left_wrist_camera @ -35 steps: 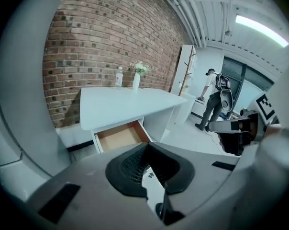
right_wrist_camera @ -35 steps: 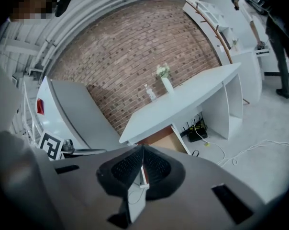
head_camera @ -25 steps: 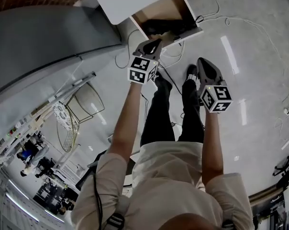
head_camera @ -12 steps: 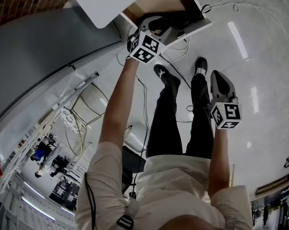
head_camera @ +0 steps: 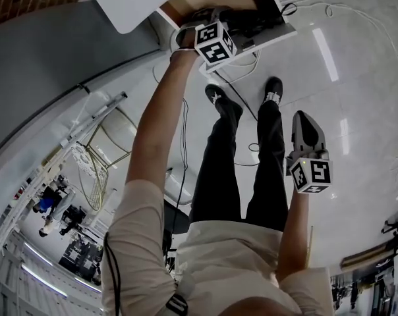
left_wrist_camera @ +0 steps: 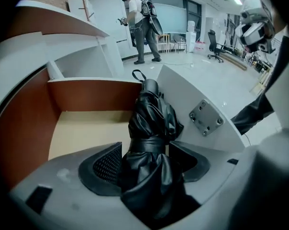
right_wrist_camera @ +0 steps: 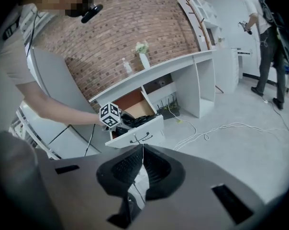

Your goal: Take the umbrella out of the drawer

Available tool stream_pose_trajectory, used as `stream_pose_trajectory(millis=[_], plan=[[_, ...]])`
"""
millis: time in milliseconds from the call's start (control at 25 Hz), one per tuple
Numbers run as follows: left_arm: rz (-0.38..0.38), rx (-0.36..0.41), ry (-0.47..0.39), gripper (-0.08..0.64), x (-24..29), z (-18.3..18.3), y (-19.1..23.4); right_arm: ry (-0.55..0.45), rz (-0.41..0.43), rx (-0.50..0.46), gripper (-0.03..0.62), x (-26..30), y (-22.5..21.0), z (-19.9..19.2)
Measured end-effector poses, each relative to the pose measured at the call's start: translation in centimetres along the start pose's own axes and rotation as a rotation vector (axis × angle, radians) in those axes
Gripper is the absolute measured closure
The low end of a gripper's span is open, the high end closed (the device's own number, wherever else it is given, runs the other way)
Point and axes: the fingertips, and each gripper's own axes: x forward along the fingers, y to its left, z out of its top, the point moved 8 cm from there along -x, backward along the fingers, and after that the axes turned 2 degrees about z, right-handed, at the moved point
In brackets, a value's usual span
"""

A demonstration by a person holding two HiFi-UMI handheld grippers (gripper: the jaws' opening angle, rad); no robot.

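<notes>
Right hand-held gripper point(right_wrist_camera: 142, 150) clenched on nothing, well apart from the drawer point(left_wrist_camera: 92, 94). Left hand-held gripper point(left_wrist_camera: 144, 146): jaws have just been opening and stand spread wide astride the folded black umbrella point(left_wrist_camera: 151, 116), which lies in the drawer along its white front point(left_wrist_camera: 192, 95). Likely risk: jaws pinch loose fabric only, so the umbrella slips or catches the front on lifting.

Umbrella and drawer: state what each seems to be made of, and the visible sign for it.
Umbrella: black synthetic fabric, probably nylon or polyester, slightly glossy; it lies in soft creased folds with a sheen.
Drawer: likely laminated board; smooth reddish-brown inner walls, pale matte floor, flat white front.
</notes>
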Motion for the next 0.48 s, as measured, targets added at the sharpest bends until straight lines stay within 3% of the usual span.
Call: stream_pose_trajectory(millis=[240, 480], plan=[[-0.025, 0.086, 0.061, 0.275, 2.7, 0.1, 0.1, 0.023, 0.021, -0.007, 0.523, -0.6, -0.4, -0.5], [-0.013, 0.156, 0.097, 0.275, 4.0, 0.9, -0.2, 0.000, 0.129, 0.031, 0.523, 1.2, 1.5, 1.5]])
